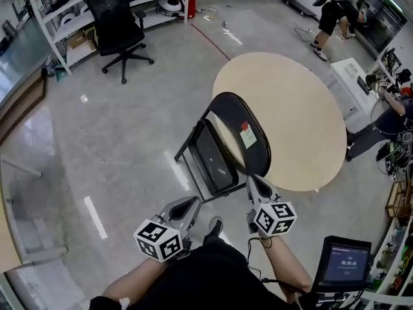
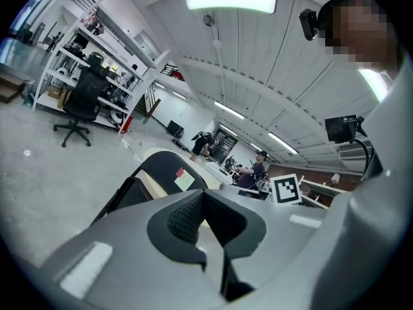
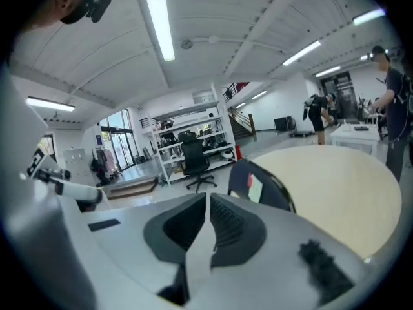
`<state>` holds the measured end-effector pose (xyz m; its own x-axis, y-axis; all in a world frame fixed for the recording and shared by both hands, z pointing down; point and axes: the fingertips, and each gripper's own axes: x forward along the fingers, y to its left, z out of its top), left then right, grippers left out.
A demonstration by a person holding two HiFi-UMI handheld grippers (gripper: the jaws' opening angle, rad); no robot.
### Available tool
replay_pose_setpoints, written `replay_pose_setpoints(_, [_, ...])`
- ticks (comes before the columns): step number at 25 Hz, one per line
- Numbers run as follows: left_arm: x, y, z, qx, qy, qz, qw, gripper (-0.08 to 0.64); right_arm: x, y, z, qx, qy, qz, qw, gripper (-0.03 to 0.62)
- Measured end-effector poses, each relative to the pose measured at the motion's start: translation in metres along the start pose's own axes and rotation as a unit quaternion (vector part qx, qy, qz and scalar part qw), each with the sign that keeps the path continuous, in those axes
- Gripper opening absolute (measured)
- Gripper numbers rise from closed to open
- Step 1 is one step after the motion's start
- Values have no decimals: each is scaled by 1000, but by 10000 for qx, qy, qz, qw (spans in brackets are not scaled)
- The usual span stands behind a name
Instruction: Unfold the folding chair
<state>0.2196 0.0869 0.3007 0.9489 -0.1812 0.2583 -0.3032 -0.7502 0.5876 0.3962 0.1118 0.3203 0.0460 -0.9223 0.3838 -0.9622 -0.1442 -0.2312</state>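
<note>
A black folding chair [image 1: 240,129] stands on the floor against the near edge of a round table, with its seat [image 1: 213,159] tipped up close to the frame. A red and a pale note are stuck on its rounded backrest. My left gripper [image 1: 192,204] is shut and empty, a little short of the chair's lower left side. My right gripper [image 1: 255,182] is shut and empty too, its tips close under the backrest's lower edge. The chair [image 2: 169,172] shows beyond the shut left gripper [image 2: 205,196], and the backrest [image 3: 263,190] beyond the shut right gripper [image 3: 208,200].
The round beige table [image 1: 293,105] stands right behind the chair. A black office chair [image 1: 119,30] and white shelves [image 1: 61,15] are at the far left. A monitor [image 1: 346,263] is at my near right. People [image 1: 334,13] work by benches on the right.
</note>
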Motion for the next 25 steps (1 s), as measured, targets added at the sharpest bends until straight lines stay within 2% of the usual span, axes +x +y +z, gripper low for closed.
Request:
replay_pose_setpoints(4, [-2,7,9,-76,-218,349,9991,3,30,-68,31,-745,-30,-428,9963,9])
replay_pose_setpoints(6, [-2,10,13,-137,-332,481,9982,3,51,-96,34,-681,181,-475,9964,36])
replay_pose_setpoints(10, [4,7,13,-168,-446,562,9973,23,84,-132,31,-419,581,-402,9966,147])
replay_pose_setpoints(15, [10,7,8,-288,-506,769,9953,80,108,-154,28,-707,1059,-221,9916,208])
replay_pose_setpoints(19, [15,16,-4,-462,-518,991,9927,104,131,-163,4,-796,1523,265,9848,210])
replay_pose_setpoints(25, [0,15,-13,-625,-610,1292,9878,104,140,-154,-21,-868,1924,582,9757,209])
